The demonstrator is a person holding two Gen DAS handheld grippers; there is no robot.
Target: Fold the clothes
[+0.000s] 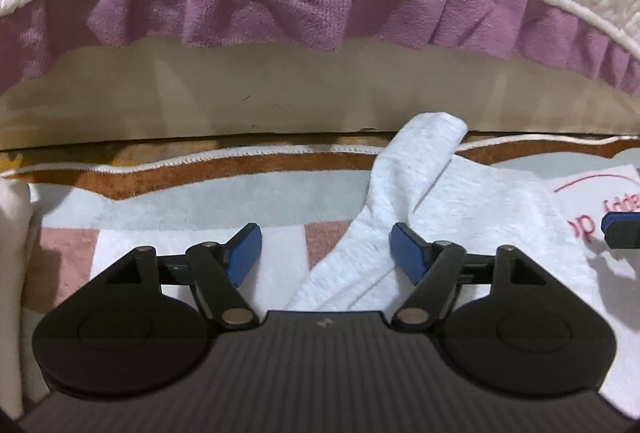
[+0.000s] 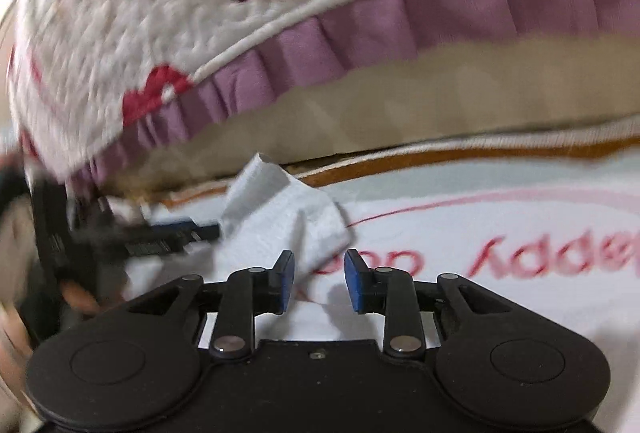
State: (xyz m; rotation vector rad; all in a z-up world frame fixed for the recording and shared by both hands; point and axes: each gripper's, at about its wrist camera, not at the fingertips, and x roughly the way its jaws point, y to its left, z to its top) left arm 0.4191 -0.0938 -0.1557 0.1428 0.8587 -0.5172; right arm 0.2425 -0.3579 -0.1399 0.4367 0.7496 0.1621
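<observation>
The pale garment lies on a rug beside the bed, rumpled, one narrow part thrown across the rest and reaching the rug's edge, so no neat fold shows and most of the folding seems left. The left gripper has wide fingers astride that part; the right gripper, blurred, hovers with narrower fingers that appear empty. The frilled quilt overhangs close behind, crowding the far side.

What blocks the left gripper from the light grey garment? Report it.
Nothing visible. The left gripper is open, and the light grey garment lies on the rug directly between and ahead of its fingers, uncovered.
</observation>
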